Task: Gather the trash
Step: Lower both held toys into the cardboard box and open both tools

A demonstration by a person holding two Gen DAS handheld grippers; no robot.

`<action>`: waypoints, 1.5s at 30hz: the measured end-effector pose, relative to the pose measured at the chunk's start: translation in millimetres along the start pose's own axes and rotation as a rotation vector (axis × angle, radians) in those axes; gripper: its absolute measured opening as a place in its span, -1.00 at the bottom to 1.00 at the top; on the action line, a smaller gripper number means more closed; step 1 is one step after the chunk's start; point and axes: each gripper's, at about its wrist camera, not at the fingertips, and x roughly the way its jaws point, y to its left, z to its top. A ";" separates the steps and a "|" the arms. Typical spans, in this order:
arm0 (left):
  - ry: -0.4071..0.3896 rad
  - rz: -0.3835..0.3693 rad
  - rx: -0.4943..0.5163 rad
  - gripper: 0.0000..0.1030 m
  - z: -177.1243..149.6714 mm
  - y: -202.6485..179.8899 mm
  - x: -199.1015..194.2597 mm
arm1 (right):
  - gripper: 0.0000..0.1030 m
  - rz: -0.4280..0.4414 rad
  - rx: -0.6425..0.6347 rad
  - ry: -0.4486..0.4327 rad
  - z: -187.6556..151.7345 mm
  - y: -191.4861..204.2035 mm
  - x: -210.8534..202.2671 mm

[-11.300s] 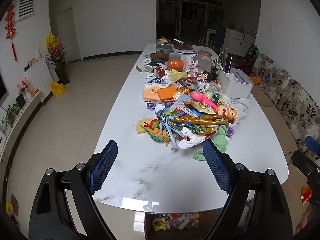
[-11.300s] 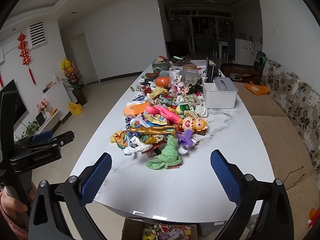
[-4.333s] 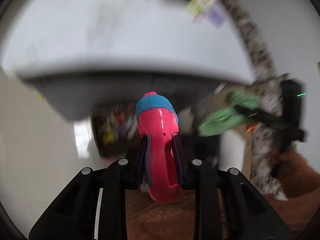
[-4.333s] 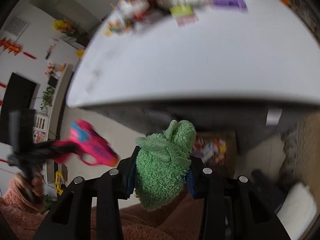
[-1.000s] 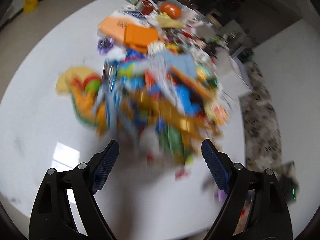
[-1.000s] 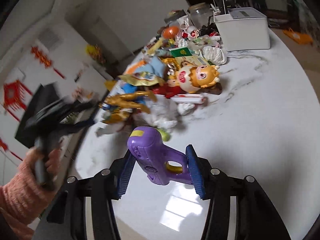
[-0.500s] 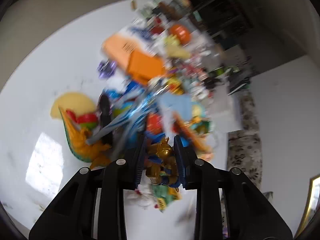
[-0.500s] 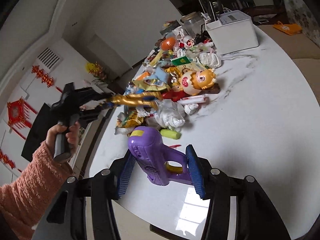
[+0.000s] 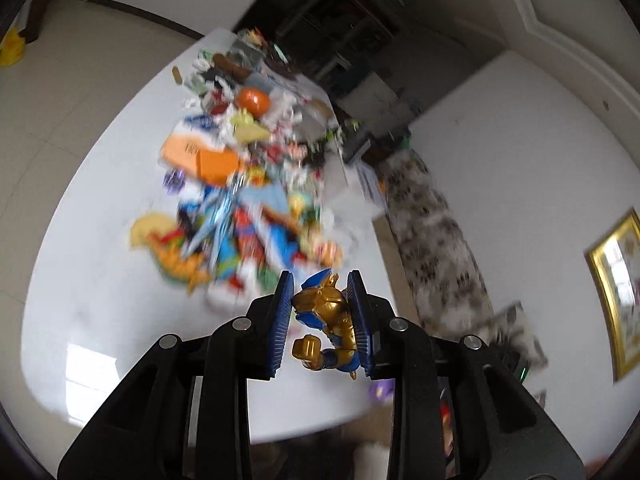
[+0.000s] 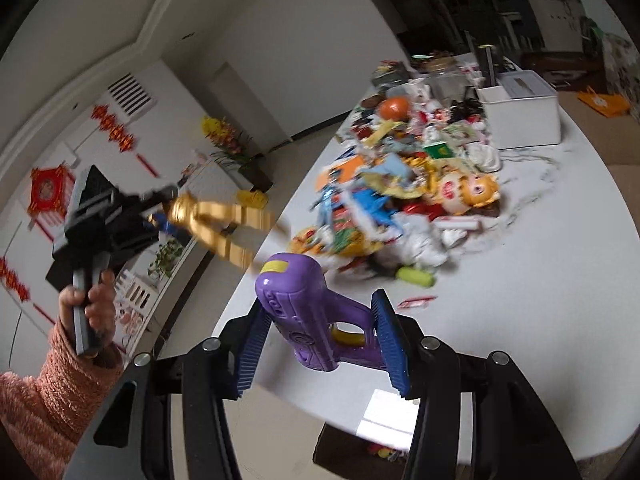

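left gripper jaws clamped on gold action figure at torso: rigid, light, limbs dangling. right gripper jaws clamped on purple toy gun: hard, smooth plastic, judged slippery.

A glossy white bench with faint grey marble veining mirrors window light, beneath a heap of shiny plastic toys and crinkled foil wrappers. The left tongs, matt black plastic with ribbed blue pads, clamp a metallic-gold figure; the right tongs grip a smooth purple plastic toy gun. A fuzzy peach knit sleeve shows at left.
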 end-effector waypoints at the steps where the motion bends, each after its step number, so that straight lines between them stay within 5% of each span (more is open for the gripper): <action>1: 0.020 -0.002 0.005 -0.46 -14.3 4.6 -8.2 | -0.01 -0.002 -0.008 0.016 -9.9 11.1 -1.9; 8: 0.219 0.050 -0.091 -0.46 -127.7 76.3 -14.8 | -0.01 -0.030 0.027 0.183 -93.5 41.1 16.5; 14: 0.385 0.170 -0.226 -0.46 -231.6 164.4 45.2 | -0.01 -0.112 0.162 0.350 -193.9 11.9 74.0; 20: 0.513 0.374 -0.171 -0.45 -309.8 228.7 136.6 | 0.02 -0.269 0.213 0.439 -270.5 -44.5 148.0; 21: 0.541 0.422 -0.156 -0.38 -321.0 238.7 156.1 | 0.16 -0.308 0.216 0.462 -282.4 -56.4 161.8; 22: 0.563 0.449 -0.147 -0.04 -329.2 245.8 170.5 | 0.56 -0.336 0.217 0.480 -290.2 -64.9 171.3; 23: 0.599 0.498 -0.125 0.34 -340.1 254.7 188.5 | 0.69 -0.390 0.215 0.502 -301.1 -74.7 181.2; 29: 0.787 0.624 0.001 0.36 -375.3 272.7 227.4 | 0.62 -0.492 0.283 0.607 -340.8 -105.4 196.8; 36: 0.755 0.585 -0.056 0.48 -351.9 253.8 170.2 | 0.62 -0.386 0.182 0.585 -292.1 -50.9 169.4; 41: 0.663 0.512 -0.007 0.68 -315.4 205.5 114.8 | 0.65 -0.191 -0.038 0.413 -183.6 43.8 128.8; 45: 0.564 0.478 -0.010 0.68 -287.0 178.9 83.7 | 0.89 -0.181 -0.162 0.194 -93.9 81.0 114.0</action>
